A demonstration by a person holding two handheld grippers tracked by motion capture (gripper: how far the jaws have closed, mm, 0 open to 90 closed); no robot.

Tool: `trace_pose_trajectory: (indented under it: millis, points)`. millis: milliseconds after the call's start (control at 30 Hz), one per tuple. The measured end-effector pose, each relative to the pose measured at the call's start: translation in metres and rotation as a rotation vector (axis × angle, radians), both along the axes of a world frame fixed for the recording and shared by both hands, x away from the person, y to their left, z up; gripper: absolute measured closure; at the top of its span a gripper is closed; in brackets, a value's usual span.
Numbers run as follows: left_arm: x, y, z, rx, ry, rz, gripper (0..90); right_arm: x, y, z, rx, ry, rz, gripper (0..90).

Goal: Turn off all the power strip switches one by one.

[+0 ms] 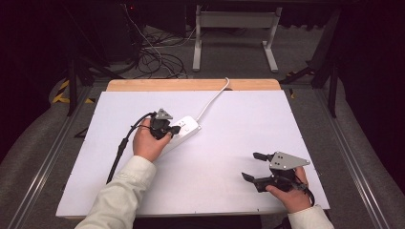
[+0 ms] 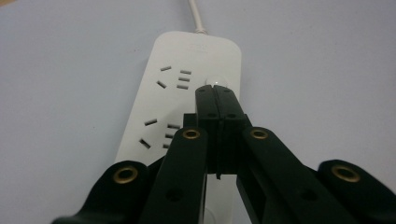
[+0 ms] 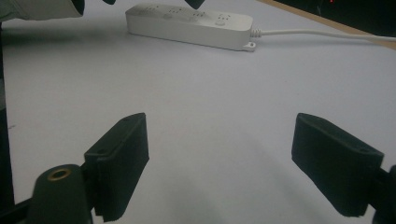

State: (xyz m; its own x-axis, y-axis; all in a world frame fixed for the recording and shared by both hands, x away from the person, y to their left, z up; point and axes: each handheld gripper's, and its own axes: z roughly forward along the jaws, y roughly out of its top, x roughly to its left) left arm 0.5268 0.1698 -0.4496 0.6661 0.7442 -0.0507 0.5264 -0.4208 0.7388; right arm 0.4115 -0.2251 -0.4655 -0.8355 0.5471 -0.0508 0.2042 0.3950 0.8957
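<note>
One white power strip [image 1: 184, 130] lay on the white worktop [image 1: 229, 157], left of centre, its single cord [image 1: 213, 99] running off toward the far edge. The left gripper [image 2: 215, 89] had its fingers pressed together with nothing between them, tips touching the strip's one round button [image 2: 215, 81]. Beside the button, two groups of socket slots [image 2: 173, 79] were visible. The right gripper [image 1: 251, 166] hung well apart near the right front corner, fingers spread wide and empty.
</note>
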Motion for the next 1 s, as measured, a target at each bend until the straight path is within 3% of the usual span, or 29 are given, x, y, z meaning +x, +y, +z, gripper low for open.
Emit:
trace_pose_trajectory:
  millis: [467,1000]
  points:
    - [0.0014,-0.0025,-0.0056,0.039,0.038,0.006,90.0,-0.0004,0.0003,0.0003,0.004,0.002,0.004,19.7]
    - [-0.0001,-0.0067,-0.0067,0.087,0.026,-0.004,90.0,-0.0009,0.0008,0.0007,0.003,0.002,0.006,19.7]
